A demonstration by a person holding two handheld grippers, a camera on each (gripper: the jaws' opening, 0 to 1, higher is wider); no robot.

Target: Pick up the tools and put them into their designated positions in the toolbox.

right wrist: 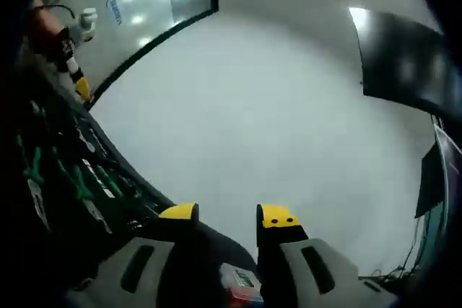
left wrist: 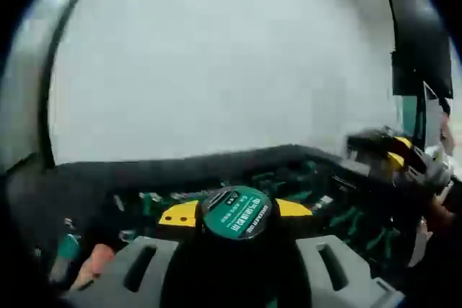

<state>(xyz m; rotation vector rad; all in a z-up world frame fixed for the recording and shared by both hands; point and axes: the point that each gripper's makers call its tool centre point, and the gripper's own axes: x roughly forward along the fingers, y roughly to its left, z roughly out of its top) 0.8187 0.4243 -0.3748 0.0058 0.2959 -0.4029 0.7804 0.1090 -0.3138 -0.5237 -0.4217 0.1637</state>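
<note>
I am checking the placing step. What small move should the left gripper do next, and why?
Probably ease the left gripper down toward the toolbox. Its yellow-tipped jaws are clamped on a round green-capped tool that sits above the green-lined slots. Which slot fits it is too blurred to tell.

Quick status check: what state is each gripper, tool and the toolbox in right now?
Left gripper: shut on the round green-capped tool.
Round green-capped tool: held between the yellow pads, above the toolbox.
Right gripper: open, nothing between its pads.
Black toolbox: open, green-handled tools seated inside.
</note>
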